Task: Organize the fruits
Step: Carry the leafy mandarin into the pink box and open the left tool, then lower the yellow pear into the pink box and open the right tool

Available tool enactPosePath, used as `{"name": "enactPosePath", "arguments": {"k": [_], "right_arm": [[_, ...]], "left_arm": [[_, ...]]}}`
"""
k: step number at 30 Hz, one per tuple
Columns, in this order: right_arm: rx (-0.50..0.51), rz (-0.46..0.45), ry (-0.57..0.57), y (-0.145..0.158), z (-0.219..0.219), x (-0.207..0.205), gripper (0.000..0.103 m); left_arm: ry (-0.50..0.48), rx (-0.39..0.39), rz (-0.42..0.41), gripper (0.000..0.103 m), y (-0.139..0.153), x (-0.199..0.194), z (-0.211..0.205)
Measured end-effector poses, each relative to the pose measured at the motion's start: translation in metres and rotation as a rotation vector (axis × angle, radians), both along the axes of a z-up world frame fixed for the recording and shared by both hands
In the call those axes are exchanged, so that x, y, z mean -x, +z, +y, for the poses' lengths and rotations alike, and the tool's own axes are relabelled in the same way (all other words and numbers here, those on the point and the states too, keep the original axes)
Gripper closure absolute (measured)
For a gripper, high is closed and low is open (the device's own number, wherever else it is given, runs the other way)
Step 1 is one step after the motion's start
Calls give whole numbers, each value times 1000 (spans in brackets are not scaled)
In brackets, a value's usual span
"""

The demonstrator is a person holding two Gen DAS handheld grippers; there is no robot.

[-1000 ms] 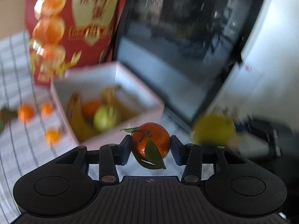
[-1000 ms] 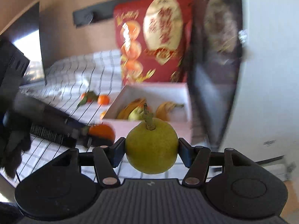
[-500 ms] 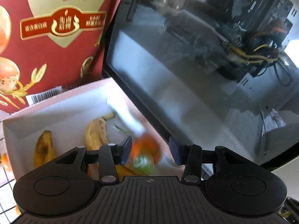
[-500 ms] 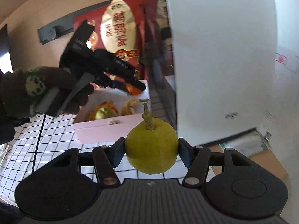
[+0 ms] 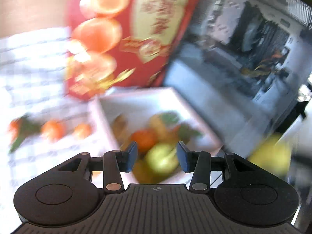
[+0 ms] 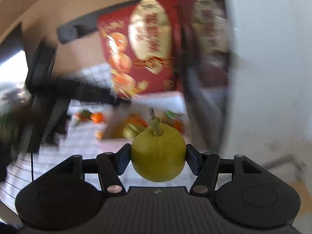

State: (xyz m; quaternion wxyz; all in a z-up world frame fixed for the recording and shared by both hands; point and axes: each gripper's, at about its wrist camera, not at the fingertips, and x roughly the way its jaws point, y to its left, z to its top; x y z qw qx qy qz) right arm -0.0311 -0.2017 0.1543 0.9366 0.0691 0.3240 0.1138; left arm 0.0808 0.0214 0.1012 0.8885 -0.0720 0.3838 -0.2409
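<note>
My left gripper (image 5: 157, 157) is open and empty, above the near end of a pale pink box (image 5: 101, 115). The box holds bananas, a green apple (image 5: 161, 159) and leafy tangerines (image 5: 144, 139). My right gripper (image 6: 158, 159) is shut on a yellow-green pear (image 6: 158, 154) with its stem up, held in front of the same box (image 6: 175, 99). The pear also shows blurred at the right of the left wrist view (image 5: 271, 156). Both views are motion-blurred.
Three tangerines (image 5: 52, 129) lie on the checked cloth (image 5: 29, 74) left of the box. A tall red fruit carton (image 5: 124, 35) stands behind it. A dark glass-fronted computer case (image 5: 234, 62) and a white panel (image 6: 273, 58) stand to the right.
The left gripper let the leafy tangerine go into the box, opened, and drew back. The right gripper still holds the pear and swung back to face the box.
</note>
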Motion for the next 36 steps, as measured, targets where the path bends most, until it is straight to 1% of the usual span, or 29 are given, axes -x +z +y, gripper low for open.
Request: {"name": "enactPosePath", "arguments": {"k": [3, 5, 7, 9, 11, 13, 16, 19, 21, 23, 28, 33, 36], "right_arm": [[-36, -20, 36, 14, 17, -56, 43], [-47, 4, 33, 12, 25, -100, 43], [-63, 57, 38, -3, 33, -145, 43], [-84, 143, 34, -27, 37, -188, 43], [-95, 220, 26, -55, 40, -219, 43], [-61, 260, 22, -75, 44, -236, 43], [3, 310, -2, -96, 52, -249, 43], [8, 340, -1, -109, 56, -254, 43], [32, 324, -7, -114, 60, -256, 43], [68, 327, -3, -118, 64, -259, 43], [70, 331, 14, -118, 61, -257, 43], [119, 279, 62, -112, 62, -242, 43], [119, 252, 74, -107, 63, -235, 42]], "left_arm": [[69, 3, 42, 54, -18, 28, 31], [109, 15, 67, 54, -26, 42, 51], [153, 21, 83, 54, -30, 55, 71], [191, 23, 92, 54, -32, 67, 88], [232, 25, 98, 54, -32, 76, 105], [278, 26, 106, 54, -34, 83, 122], [337, 36, 121, 54, -37, 89, 141], [366, 46, 140, 54, -43, 91, 153], [370, 47, 152, 54, -46, 91, 155], [360, 48, 156, 54, -47, 89, 152], [336, 50, 160, 54, -48, 89, 146], [331, 43, 166, 54, -50, 85, 142], [325, 42, 170, 54, -51, 84, 139]]}}
